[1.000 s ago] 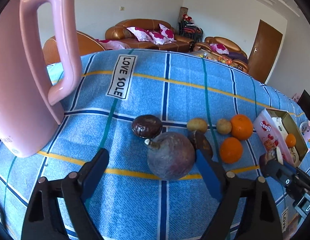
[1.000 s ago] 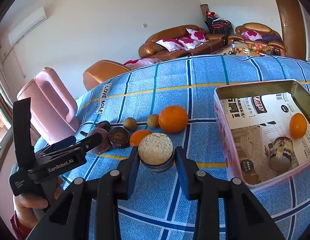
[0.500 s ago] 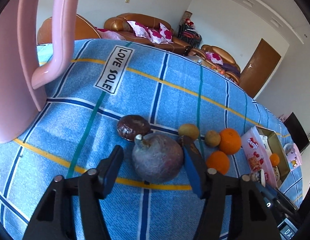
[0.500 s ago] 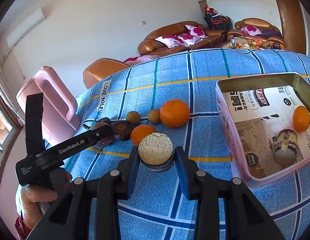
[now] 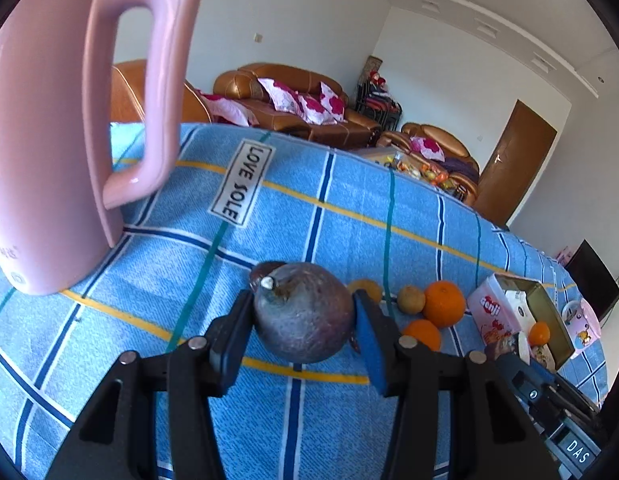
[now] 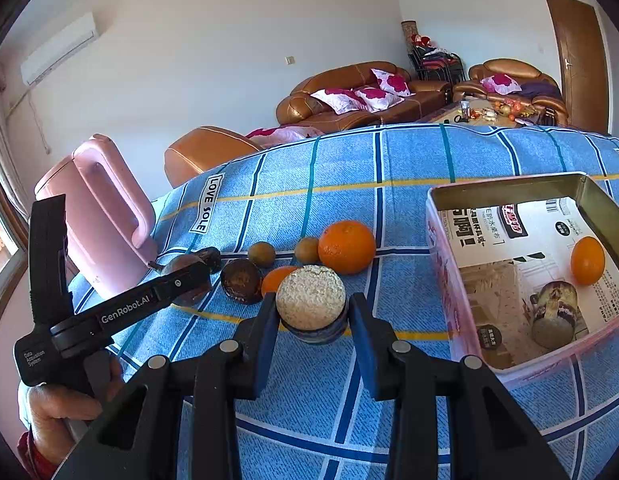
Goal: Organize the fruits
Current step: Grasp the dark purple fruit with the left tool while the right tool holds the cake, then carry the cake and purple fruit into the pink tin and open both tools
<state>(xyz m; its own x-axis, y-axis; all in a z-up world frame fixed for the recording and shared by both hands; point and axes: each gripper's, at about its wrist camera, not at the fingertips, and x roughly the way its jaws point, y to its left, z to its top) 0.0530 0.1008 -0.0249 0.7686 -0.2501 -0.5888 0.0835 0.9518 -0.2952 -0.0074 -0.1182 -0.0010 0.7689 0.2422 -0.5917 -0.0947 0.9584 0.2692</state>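
Observation:
My left gripper (image 5: pixel 303 326) is shut on a large purple passion fruit (image 5: pixel 303 312), its blue pads touching both sides. My right gripper (image 6: pixel 312 318) is shut on a cut fruit half with a pale grainy face (image 6: pixel 310 297) and holds it above the cloth. On the blue plaid cloth lie a big orange (image 6: pixel 346 246), a small orange (image 6: pixel 278 278), two small brown fruits (image 6: pixel 261 253), (image 6: pixel 306 249) and a dark shrivelled fruit (image 6: pixel 240 281). The open tin box (image 6: pixel 441 256) at right holds a small orange (image 6: pixel 587 260) and a dark fruit half (image 6: pixel 553 314).
A tall pink kettle (image 5: pixel 49 140) stands on the cloth at the left, close to the left gripper. The tin box also shows in the left wrist view (image 5: pixel 493 308). A pink cup (image 5: pixel 585 320) sits beyond the box. Sofas and a door lie behind the table.
My left gripper has closed from open around the purple passion fruit to gripping it. The right gripper keeps holding the cut fruit half, nearly still.

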